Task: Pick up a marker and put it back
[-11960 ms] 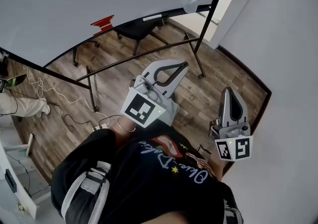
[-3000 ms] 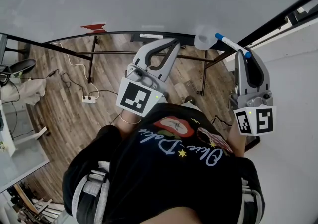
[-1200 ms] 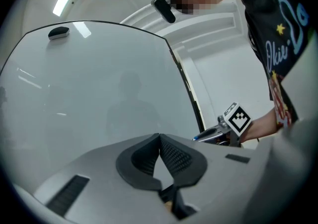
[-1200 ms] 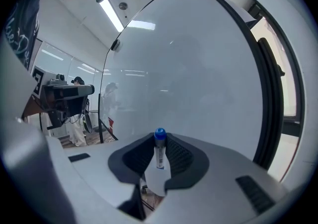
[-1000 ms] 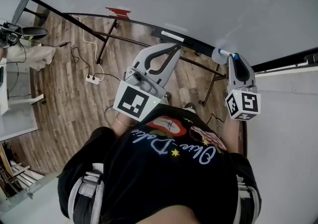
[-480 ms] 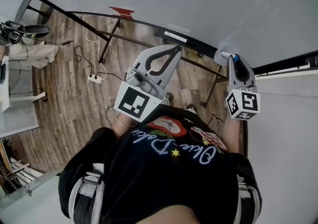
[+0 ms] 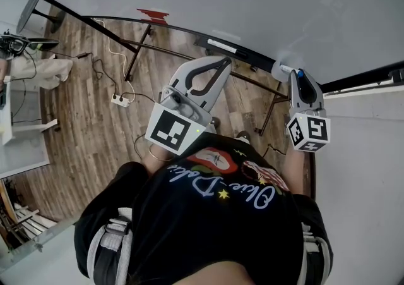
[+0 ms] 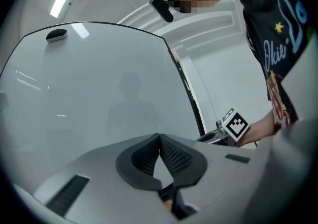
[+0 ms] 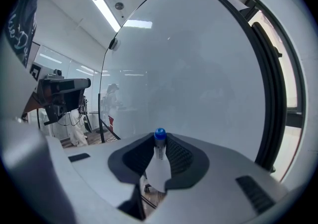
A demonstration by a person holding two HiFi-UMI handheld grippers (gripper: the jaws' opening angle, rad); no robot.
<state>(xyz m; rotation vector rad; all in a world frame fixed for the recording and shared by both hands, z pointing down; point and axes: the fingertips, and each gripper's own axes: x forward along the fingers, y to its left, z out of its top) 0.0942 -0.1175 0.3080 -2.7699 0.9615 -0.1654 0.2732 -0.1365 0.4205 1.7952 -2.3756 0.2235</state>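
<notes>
A white marker with a blue cap stands between my right gripper's pads, which press on its sides. Below it is the pale holder cup fixed at the whiteboard's lower right. In the head view the right gripper reaches level to that cup, and only the marker's blue cap shows between the jaws. My left gripper hangs in front of the board's middle, shut, with nothing between its touching pads. The whiteboard fills the top of the view.
A red eraser and a white bar lie on the board's ledge. The black stand legs rise from the wood floor, where a power strip and cables lie. A white wall closes the right side.
Earlier the right gripper hung low by the body; it has since risen to the marker in the cup. Over the last second almost nothing moves, and the left gripper stays put.
</notes>
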